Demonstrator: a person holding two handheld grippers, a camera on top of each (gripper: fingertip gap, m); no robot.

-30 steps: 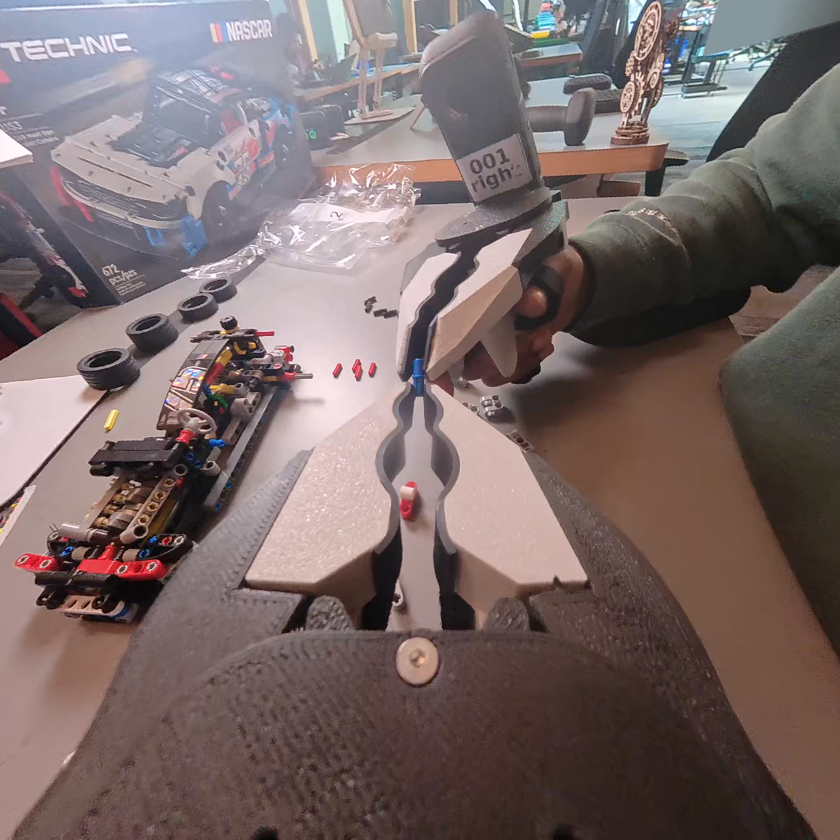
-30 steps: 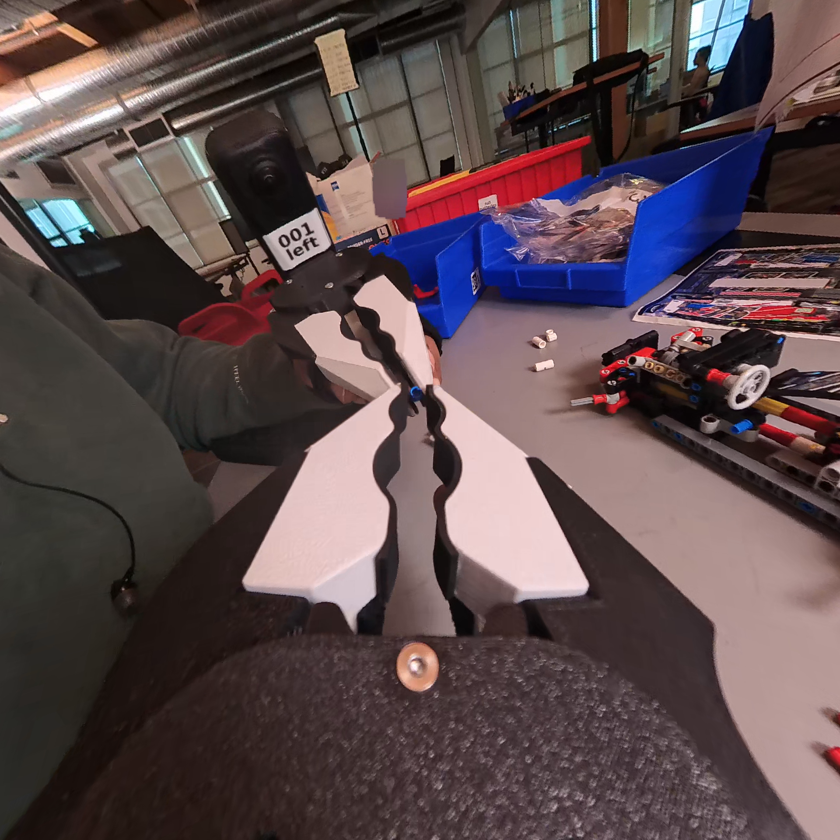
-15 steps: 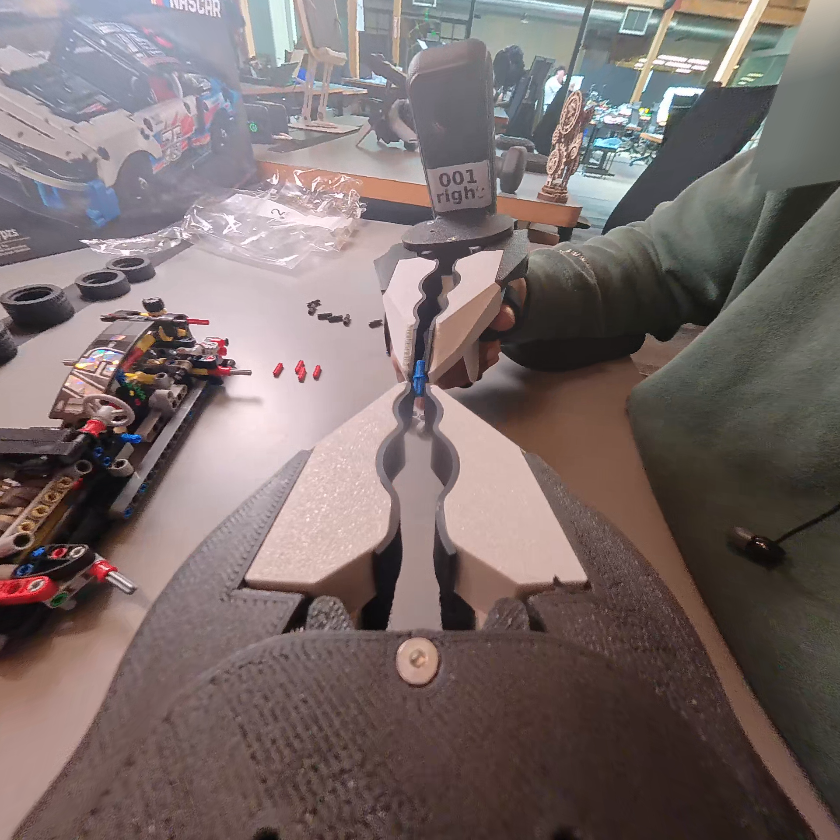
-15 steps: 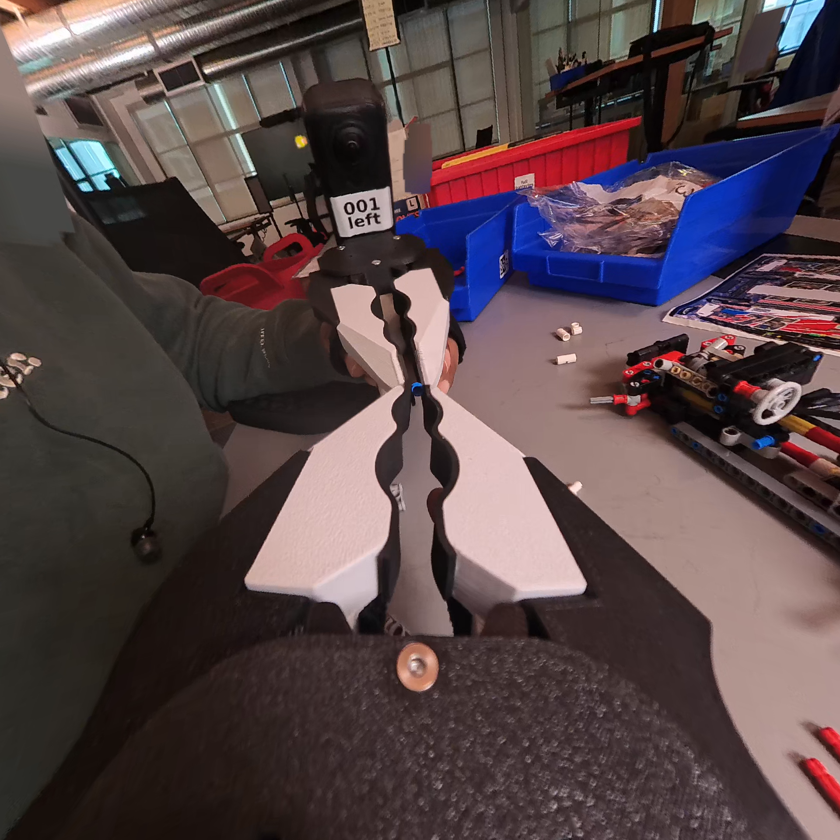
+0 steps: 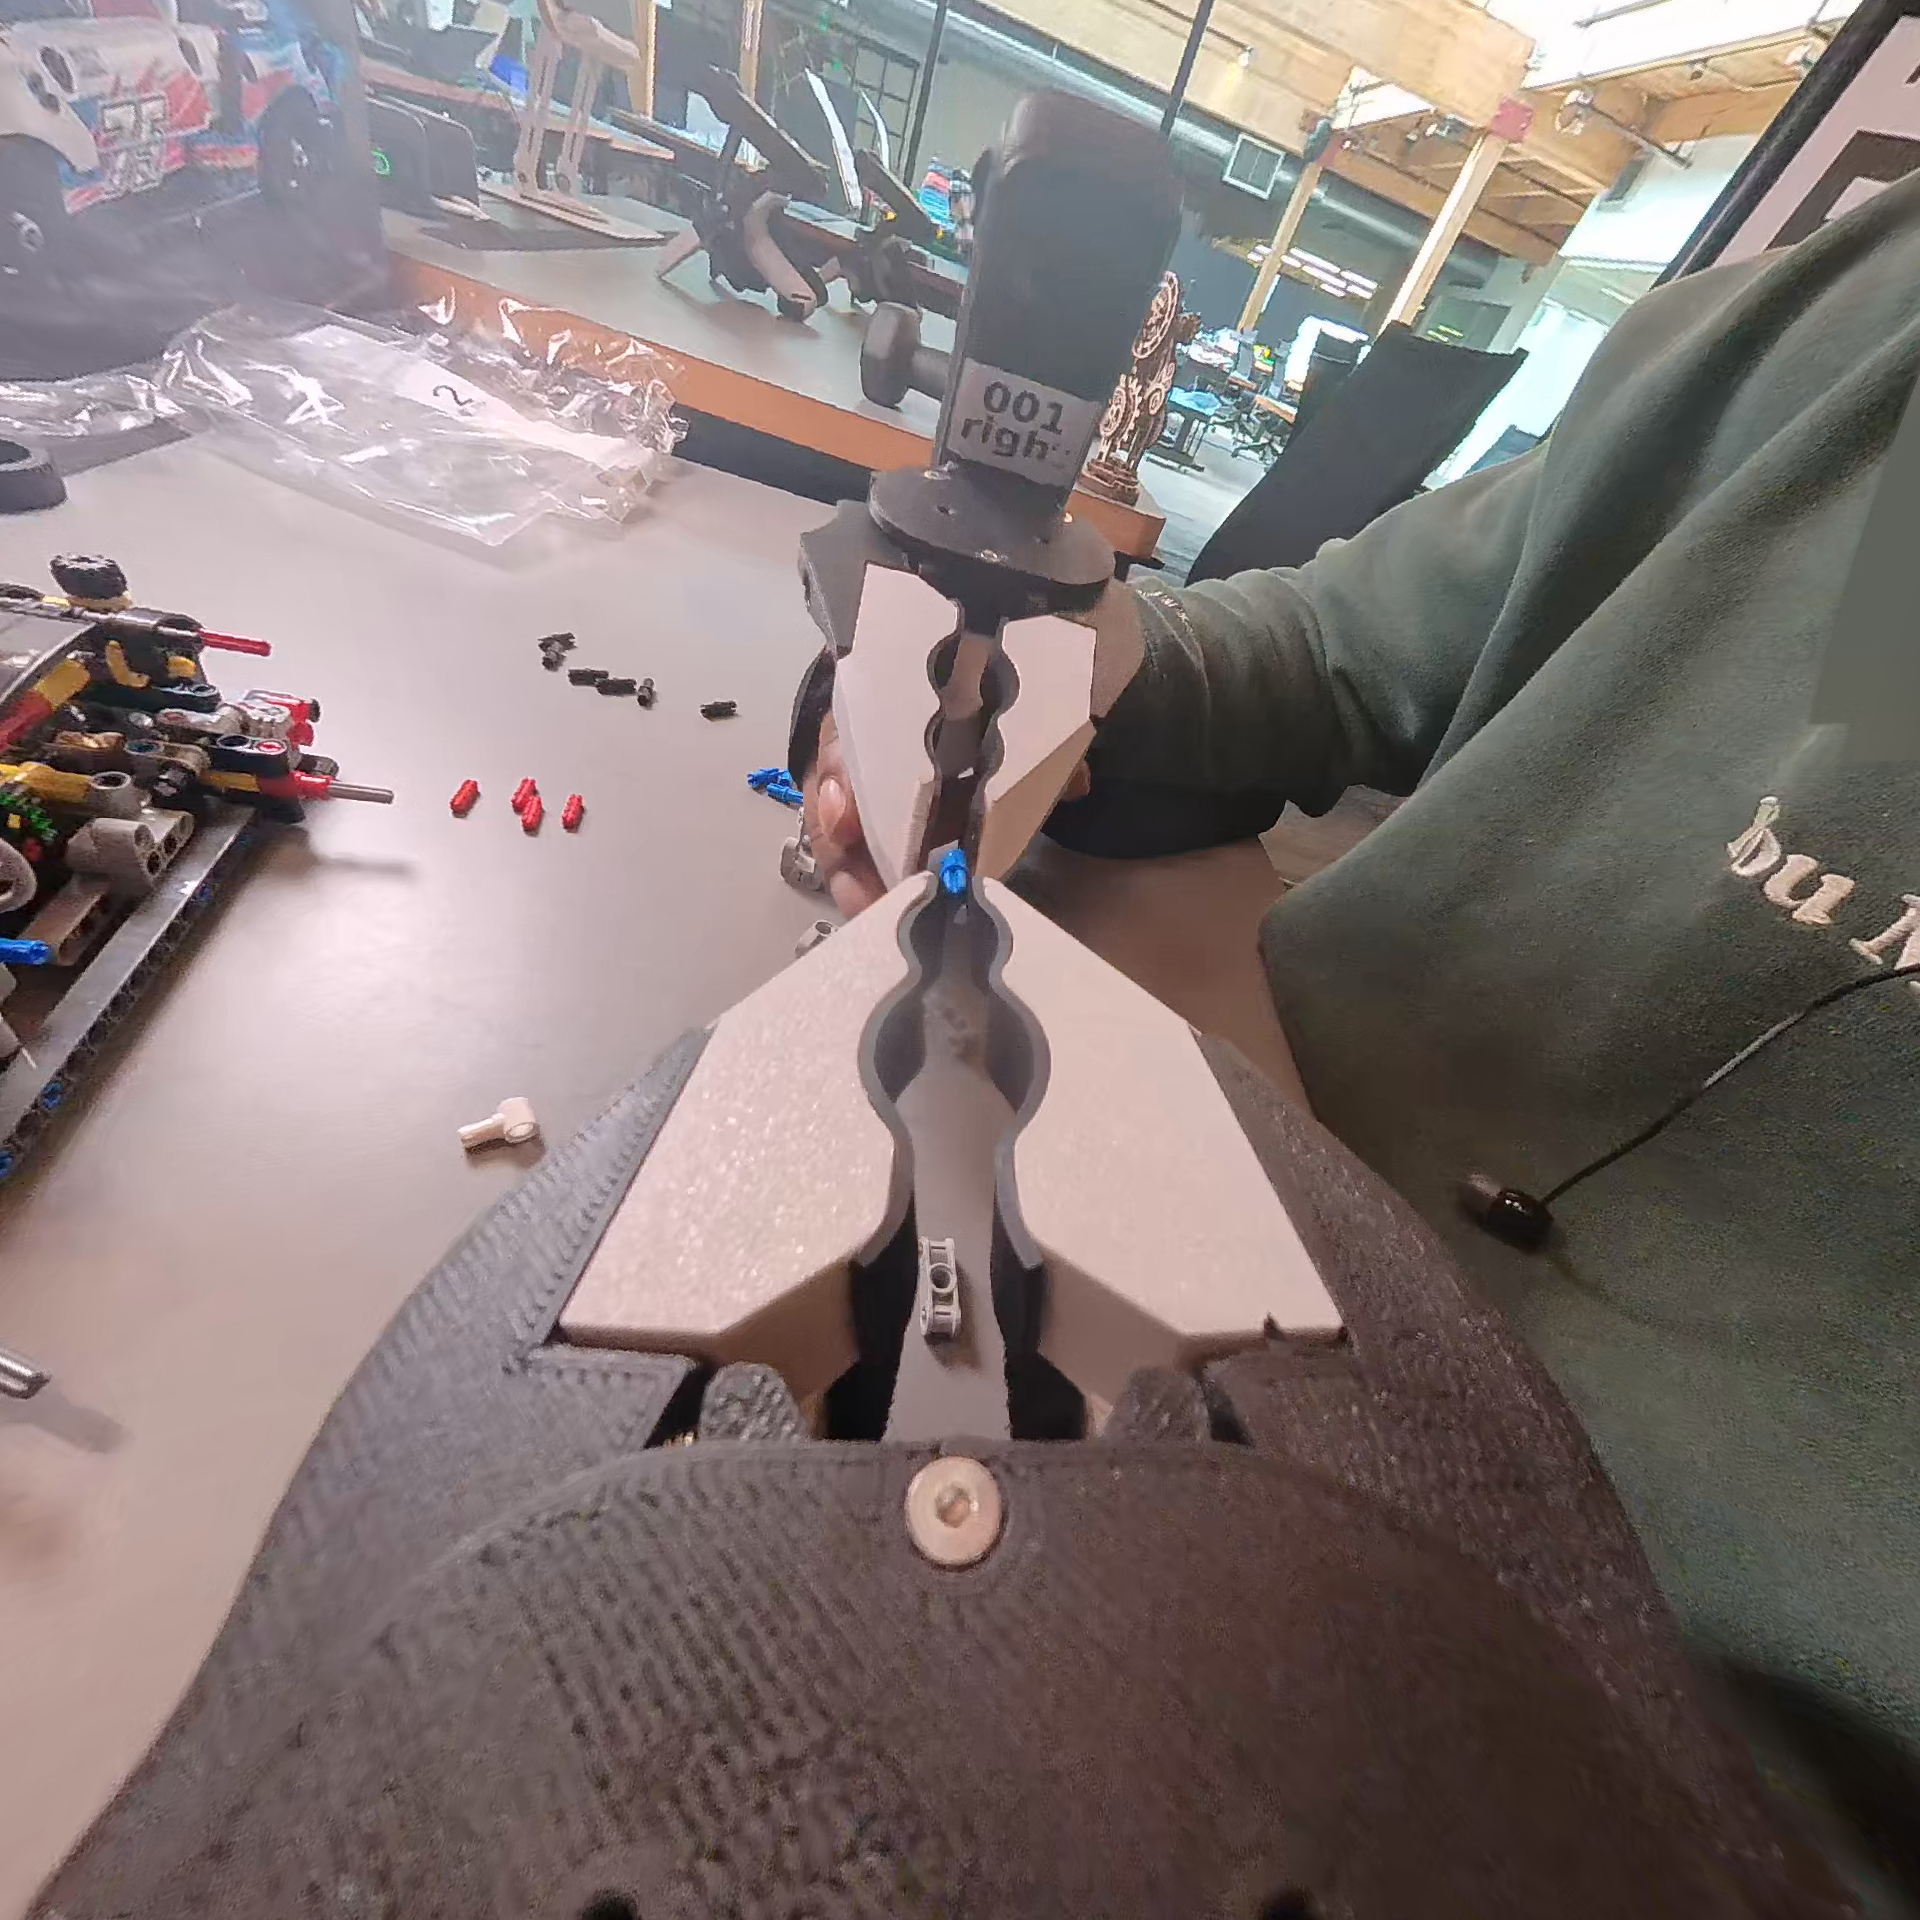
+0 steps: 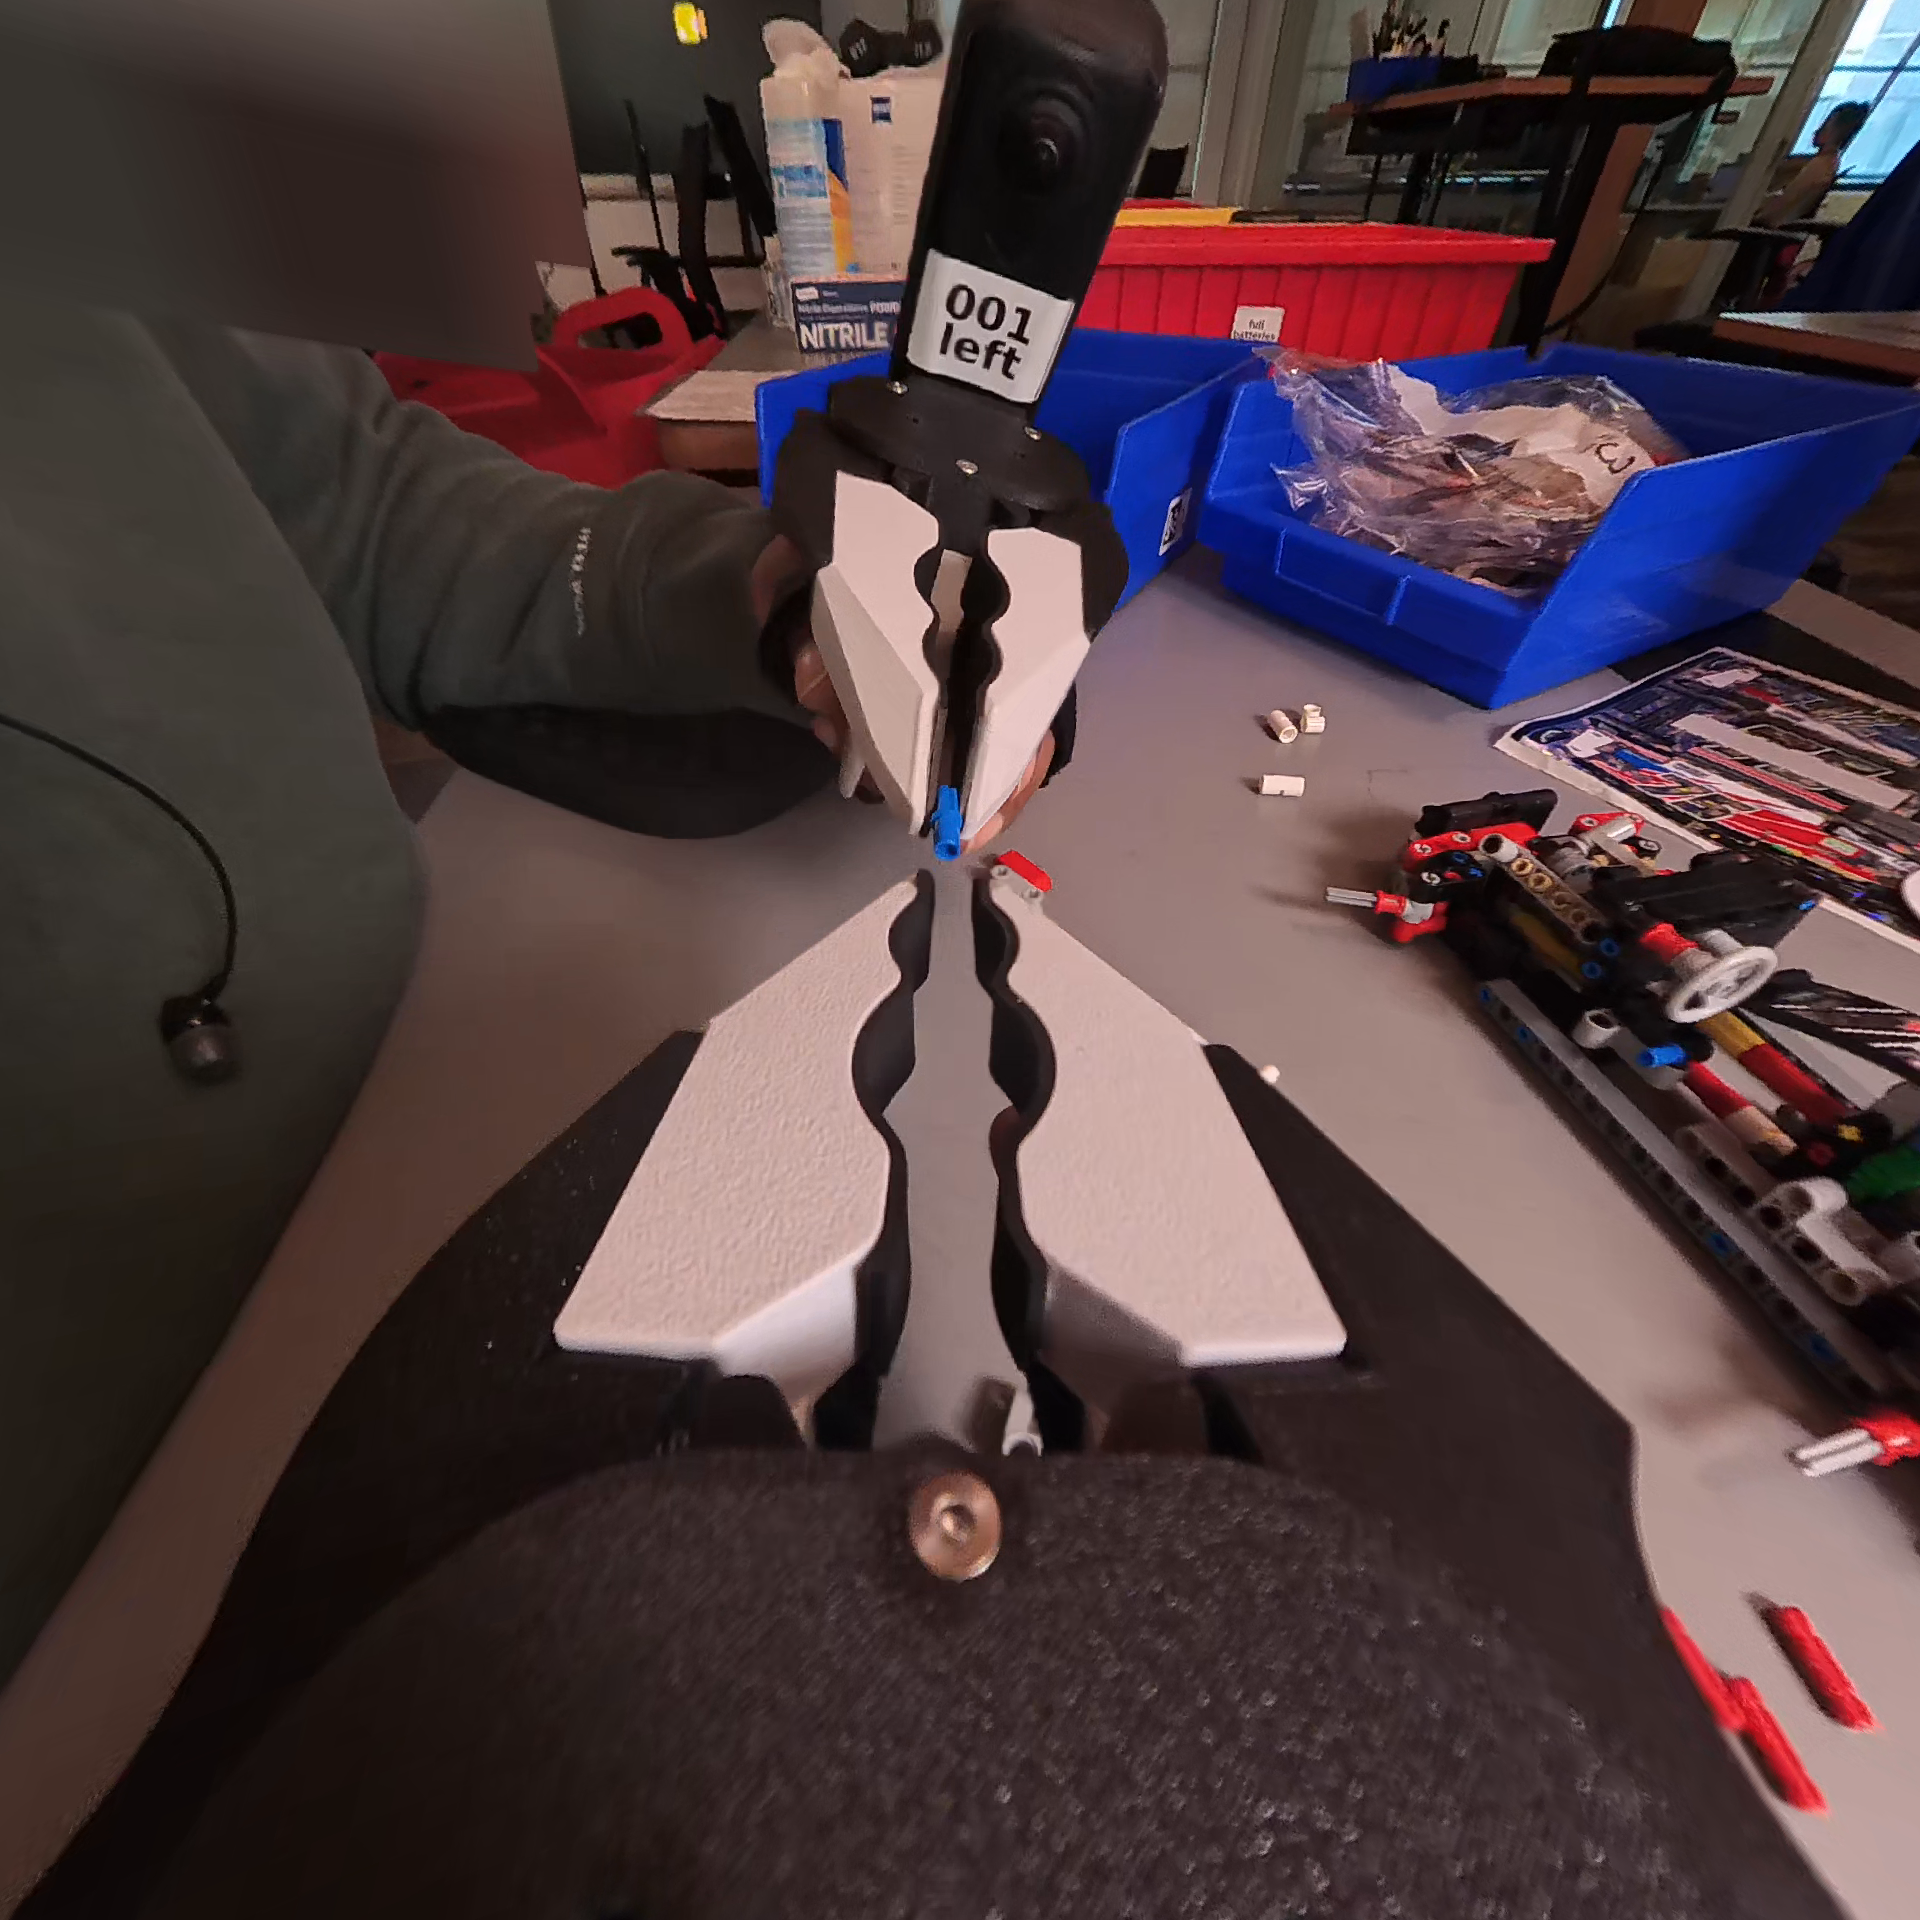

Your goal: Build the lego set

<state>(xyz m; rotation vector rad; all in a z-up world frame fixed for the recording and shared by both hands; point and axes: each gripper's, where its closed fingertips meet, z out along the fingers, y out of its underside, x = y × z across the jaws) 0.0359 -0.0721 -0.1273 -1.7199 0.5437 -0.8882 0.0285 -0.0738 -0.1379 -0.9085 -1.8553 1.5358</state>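
My left gripper [image 5: 951,885] is shut on a small blue pin [image 5: 951,871], held by its tips above the grey table [image 5: 416,987]. In the right wrist view the left gripper [image 6: 945,812] points toward me with the blue pin [image 6: 945,821] sticking out of its tips. My right gripper [image 6: 953,885] is narrowly open and empty, tip to tip with the left, just short of the pin. It also shows in the left wrist view [image 5: 940,831]. The partly built lego car [image 5: 125,790] lies to the left, and shows in the right wrist view [image 6: 1662,987].
Red pins [image 5: 520,805], black pins [image 5: 613,681], blue pins [image 5: 774,784], a white connector [image 5: 504,1122] and a grey connector [image 5: 940,1273] lie loose. A small red piece [image 6: 1023,868] sits by my right fingertip. Blue bins [image 6: 1558,582], a booklet [image 6: 1745,748] and plastic bags [image 5: 416,416] stand farther off. My left and right fingertips are right by each other. From the right gripper's tips to the grey connector [image 5: 940,1273] is close to 9 cm.
The right gripper has let go of the blue pin and drawn back a little. The left gripper keeps the pin. Both grippers have swung toward the person's body.
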